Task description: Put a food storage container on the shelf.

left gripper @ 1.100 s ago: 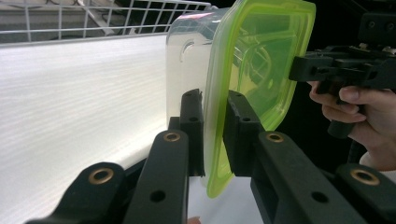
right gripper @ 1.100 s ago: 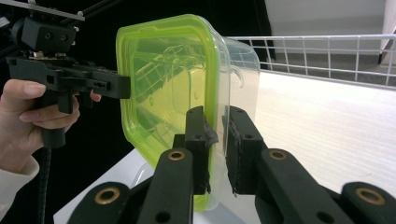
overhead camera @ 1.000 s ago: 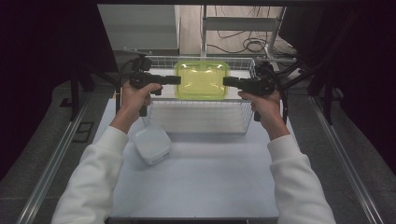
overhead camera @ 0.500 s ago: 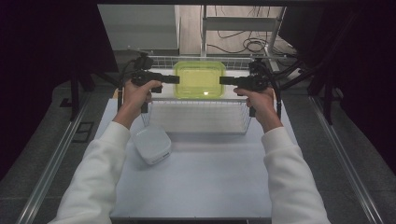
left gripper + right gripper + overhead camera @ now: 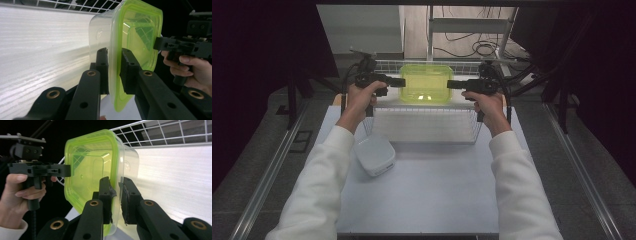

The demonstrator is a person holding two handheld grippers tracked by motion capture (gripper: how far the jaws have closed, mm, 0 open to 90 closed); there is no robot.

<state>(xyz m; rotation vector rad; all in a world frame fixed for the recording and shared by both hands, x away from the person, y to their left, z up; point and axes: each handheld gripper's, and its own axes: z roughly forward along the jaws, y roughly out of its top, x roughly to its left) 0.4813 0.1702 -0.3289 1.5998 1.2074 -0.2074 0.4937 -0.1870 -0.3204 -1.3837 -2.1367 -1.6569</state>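
Green plastic marks the lid of the box (image 5: pixel 426 84), a clear tub that both grippers carry above the far end of a white wire basket (image 5: pixel 424 125) on the bench (image 5: pixel 437 195). The left gripper (image 5: pixel 400 82) is clamped on the lid's rim at one side, and the right gripper (image 5: pixel 452 84) is clamped on the rim opposite; in each gripper view the rim sits pinched between the two black jaws. Holding it from both sides keeps the box level and stops it swinging, which a single pinch on a thin rim likely would not. The jaws point inward at each other, so the hands stay outside the basket's walls. I judge the box is being lowered into the basket. A second, white box (image 5: pixel 374 155) lies on the bench just in front of the basket's near left corner, untouched.
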